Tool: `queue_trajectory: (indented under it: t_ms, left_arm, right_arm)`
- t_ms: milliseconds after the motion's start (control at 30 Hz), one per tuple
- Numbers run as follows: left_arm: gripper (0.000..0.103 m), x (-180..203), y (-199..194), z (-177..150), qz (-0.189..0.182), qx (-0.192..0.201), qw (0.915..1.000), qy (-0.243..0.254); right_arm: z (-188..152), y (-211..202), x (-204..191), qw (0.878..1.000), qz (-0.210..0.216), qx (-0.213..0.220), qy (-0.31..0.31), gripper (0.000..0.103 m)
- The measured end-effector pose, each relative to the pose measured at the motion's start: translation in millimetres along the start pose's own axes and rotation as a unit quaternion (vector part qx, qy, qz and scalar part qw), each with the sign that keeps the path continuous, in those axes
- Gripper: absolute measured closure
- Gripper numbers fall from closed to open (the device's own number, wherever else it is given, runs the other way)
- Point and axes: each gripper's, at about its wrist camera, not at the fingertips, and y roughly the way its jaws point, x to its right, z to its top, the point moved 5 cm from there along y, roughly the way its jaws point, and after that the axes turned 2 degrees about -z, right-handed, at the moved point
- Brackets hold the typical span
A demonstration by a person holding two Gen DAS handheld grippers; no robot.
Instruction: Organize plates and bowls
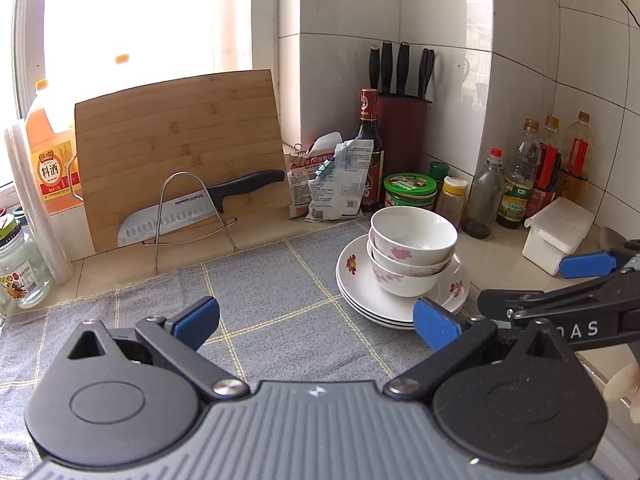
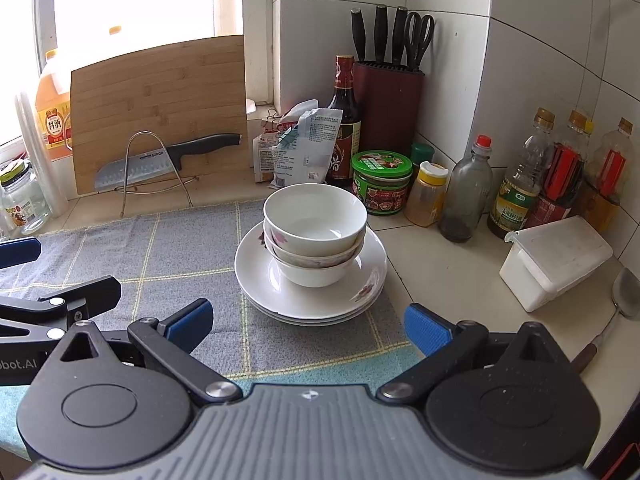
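Three white bowls with pink flowers (image 1: 412,250) (image 2: 315,232) are nested upright on a stack of white flowered plates (image 1: 352,276) (image 2: 256,276). The stack sits at the right edge of a grey checked cloth (image 1: 264,292) (image 2: 180,252). My left gripper (image 1: 316,322) is open and empty, low over the cloth, left of the stack. My right gripper (image 2: 308,322) is open and empty, just in front of the stack. Each gripper shows at the edge of the other's view.
A cutting board (image 1: 180,148) and a knife (image 1: 200,210) in a wire rack stand at the back. Sauce bottles (image 2: 516,188), jars (image 2: 382,182), a knife block (image 2: 390,108) and a white box (image 2: 556,260) line the corner. A spatula (image 2: 616,312) lies at right.
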Motion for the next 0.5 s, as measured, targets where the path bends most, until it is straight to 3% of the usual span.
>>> queue_trajectory:
  t_ms: [500]
  left_arm:
    - [0.001,0.9,1.2,1.2,0.0,-0.002,1.0,-0.001]
  right_arm:
    - [0.4,-0.5,2.6,1.0,-0.007,-0.002,0.006,0.0]
